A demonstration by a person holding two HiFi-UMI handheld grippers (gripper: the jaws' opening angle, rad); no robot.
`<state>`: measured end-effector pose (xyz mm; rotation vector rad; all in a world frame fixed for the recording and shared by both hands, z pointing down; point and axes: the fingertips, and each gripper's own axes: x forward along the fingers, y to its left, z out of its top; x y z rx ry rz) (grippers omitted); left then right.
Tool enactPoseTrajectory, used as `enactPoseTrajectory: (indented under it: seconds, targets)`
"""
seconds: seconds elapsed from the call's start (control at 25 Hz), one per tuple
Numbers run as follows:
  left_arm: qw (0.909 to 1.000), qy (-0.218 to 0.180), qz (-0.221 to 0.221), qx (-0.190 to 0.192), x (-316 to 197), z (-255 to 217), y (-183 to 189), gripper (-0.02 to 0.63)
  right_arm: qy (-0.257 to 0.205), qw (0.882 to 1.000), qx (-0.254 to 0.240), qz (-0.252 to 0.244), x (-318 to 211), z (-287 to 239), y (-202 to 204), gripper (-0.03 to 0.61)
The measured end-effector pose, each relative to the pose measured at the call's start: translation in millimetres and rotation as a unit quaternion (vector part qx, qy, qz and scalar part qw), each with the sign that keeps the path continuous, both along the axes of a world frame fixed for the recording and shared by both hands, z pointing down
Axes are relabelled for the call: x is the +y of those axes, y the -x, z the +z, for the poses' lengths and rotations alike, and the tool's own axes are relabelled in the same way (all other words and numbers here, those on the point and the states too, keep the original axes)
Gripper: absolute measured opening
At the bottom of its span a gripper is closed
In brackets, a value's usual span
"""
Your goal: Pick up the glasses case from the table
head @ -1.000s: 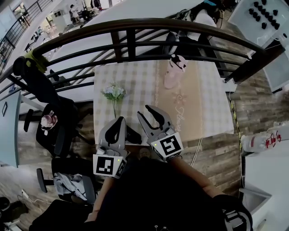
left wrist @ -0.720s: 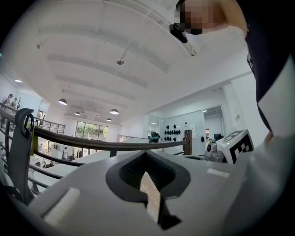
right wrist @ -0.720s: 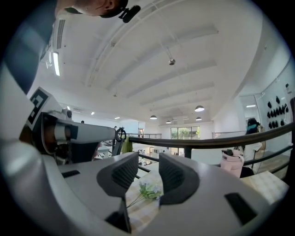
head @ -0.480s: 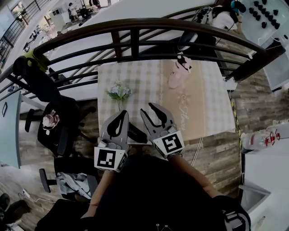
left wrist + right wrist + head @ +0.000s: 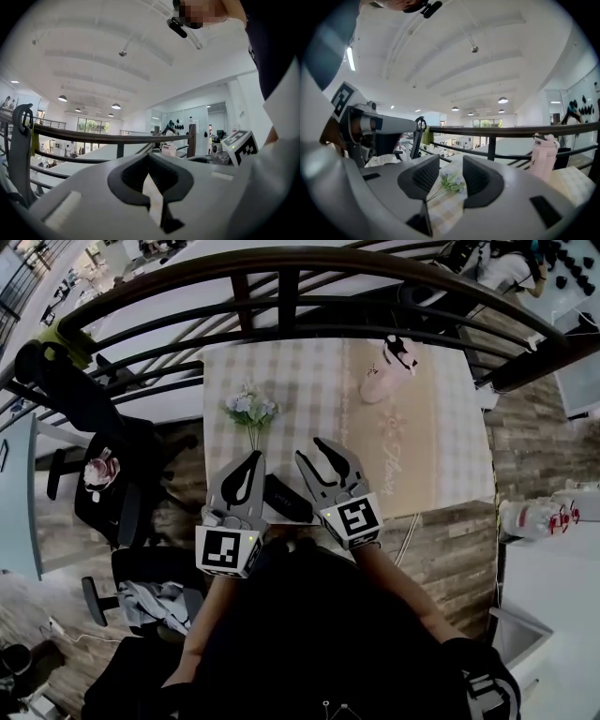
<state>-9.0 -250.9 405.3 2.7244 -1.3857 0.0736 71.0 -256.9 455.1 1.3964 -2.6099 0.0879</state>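
Head view is the only one where you can see the glasses case (image 5: 286, 498). It's a dark, slim, oblong thing lying at an angle right at the near edge of the tabletop (image 5: 441, 474), which has a checked cloth on it. The case sits between the two grippers and neither one is touching it as far as I can tell.

Both arms reach forward from the bottom of the frame, side by side, with the marker cubes facing up at the camera. The left gripper (image 5: 253, 457) is just left of the case and the right gripper (image 5: 314, 451) is just right of it. Both point across the tabletop toward the railing (image 5: 281, 287).

Left gripper view shows its fingers (image 5: 136, 176) pressed together at the tips, with nothing in them. Right gripper view shows fingers (image 5: 426, 176) spread and opening, nothing pinched. You just see the flowers (image 5: 451, 183) and the checked cloth through the gap.

Neither gripper view catches the case at all; both look out level at the railing and ceiling. The right gripper view gives a nice side look at the pink bottle (image 5: 544, 157) standing upright, while from the head view it's just a pink blob at the far side of the tabletop.
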Motion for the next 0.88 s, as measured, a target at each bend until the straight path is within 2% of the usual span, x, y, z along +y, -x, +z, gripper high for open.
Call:
enactPoseTrajectory:
  seconds: [0.12,0.6,0.72,0.88]
  targets:
    - [0.9999,0.011,0.007,-0.005,-4,15,3,0.012,0.012,0.999,0.027,-0.018,1,19,6,0.127]
    - [0.9969,0.074,0.007,-0.026,-2,65,16,0.012,0.104,0.991,0.057,-0.057,18,95,25,0.152]
    - [0.9953,0.091,0.011,-0.031,3,78,18,0.012,0.139,0.986,0.055,-0.075,25,111,32,0.172]
    - [0.9934,0.11,0.015,-0.031,9,88,19,0.012,0.196,0.973,0.062,-0.106,39,134,43,0.2]
